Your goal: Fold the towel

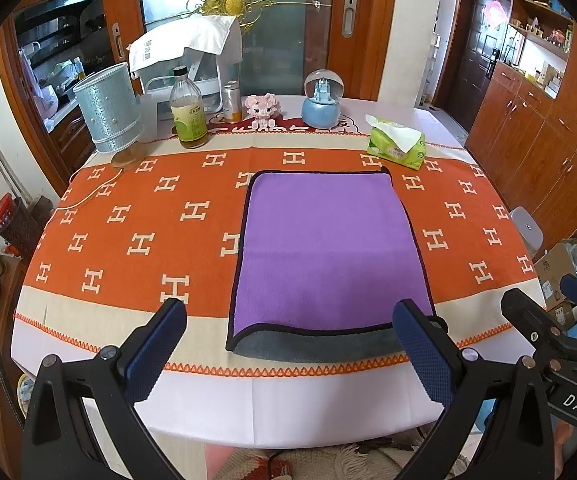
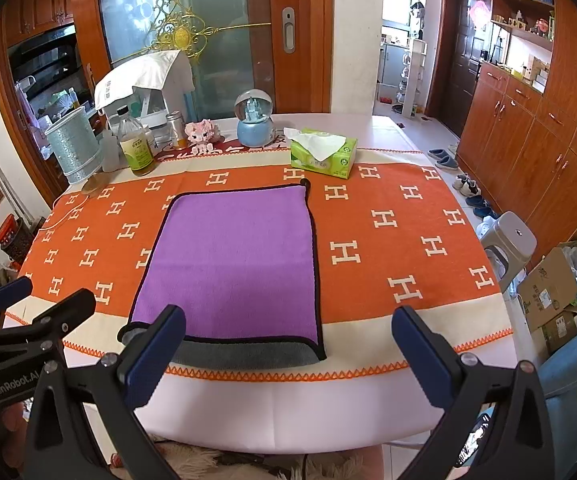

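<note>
**Towel folded on the table, both claws spread and empty**

Towel [image 1: 324, 248], seen from the left wrist camera: a purple cloth with dark piping, lying flat on the orange H-patterned tablecloth [image 1: 136, 216], somewhat right of the table's middle. Its purple layer stops short of the near edge, so a grey strip of the underside shows there, close to the table's front edge. The left gripper [image 1: 288, 344] hangs over that front edge with its blue pads wide apart, holding nothing; the right-hand pad overlaps the towel's near right corner in the picture, though contact cannot be told. Along the far edge stand a glass bottle [image 1: 189, 114], a snow globe [image 1: 322, 98] and a green tissue pack [image 1: 396, 144].

From the right wrist camera, the towel [image 2: 232, 264] lies left of centre, grey strip again toward the front edge. The right gripper [image 2: 288, 344] is spread wide and empty, its left pad in front of the towel's near left corner. The left gripper's black frame [image 2: 28, 332] shows at the left border. The tissue pack [image 2: 324, 156] sits just beyond the towel's far right corner.
</note>
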Tool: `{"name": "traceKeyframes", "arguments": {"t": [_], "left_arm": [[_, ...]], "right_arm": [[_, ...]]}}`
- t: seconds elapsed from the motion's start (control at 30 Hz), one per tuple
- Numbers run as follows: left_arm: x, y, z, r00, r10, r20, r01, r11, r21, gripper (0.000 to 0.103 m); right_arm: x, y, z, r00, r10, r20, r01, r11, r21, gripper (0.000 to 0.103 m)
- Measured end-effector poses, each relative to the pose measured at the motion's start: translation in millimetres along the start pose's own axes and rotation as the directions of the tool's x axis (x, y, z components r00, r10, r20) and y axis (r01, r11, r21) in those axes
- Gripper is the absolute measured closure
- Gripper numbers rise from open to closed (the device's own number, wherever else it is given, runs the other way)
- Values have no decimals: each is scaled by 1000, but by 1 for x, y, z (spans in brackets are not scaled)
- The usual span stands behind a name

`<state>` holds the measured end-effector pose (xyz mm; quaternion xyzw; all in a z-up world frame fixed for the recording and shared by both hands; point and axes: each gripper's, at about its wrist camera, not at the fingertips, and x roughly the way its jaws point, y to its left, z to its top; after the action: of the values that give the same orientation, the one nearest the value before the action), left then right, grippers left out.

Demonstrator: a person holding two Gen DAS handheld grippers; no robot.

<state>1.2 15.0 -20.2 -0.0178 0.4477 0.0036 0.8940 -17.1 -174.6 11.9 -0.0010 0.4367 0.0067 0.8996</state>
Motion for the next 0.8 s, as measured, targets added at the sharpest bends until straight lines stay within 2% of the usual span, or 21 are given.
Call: {"name": "traceKeyframes", "arguments": {"t": [0.8], "left_arm": [[1,1,1,1000,1,-7,-1,1000,-4,1]], "right_arm": [[-2,1,4,1000,-13,-1,13,1000,-5,0]]}}
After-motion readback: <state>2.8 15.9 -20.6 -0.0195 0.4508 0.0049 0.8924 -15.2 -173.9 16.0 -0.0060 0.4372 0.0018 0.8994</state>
